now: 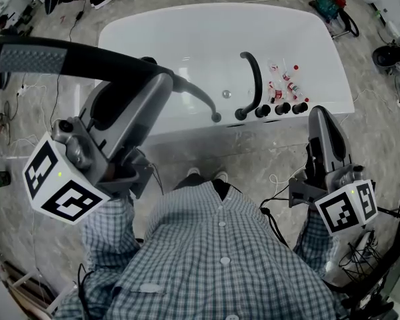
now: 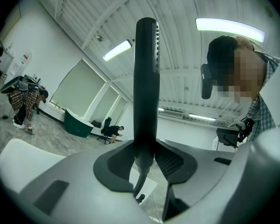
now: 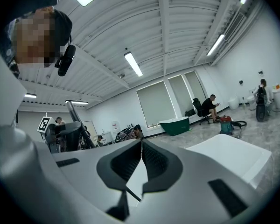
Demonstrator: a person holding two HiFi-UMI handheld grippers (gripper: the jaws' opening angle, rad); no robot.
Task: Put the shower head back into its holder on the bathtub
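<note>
Left gripper (image 1: 153, 79) is clamped on the shower head (image 1: 60, 57), whose long axis runs out to your left. The bathtub (image 1: 187, 39) fittings (image 1: 282, 109) lie ahead-right. Right gripper (image 1: 320, 117) is pinched together, empty, and nearer them.

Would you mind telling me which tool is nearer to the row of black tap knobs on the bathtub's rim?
Right. The right tool, shut and empty, sits just right of the tap knobs; the left tool, holding the shower head, is well off to their left.
</note>
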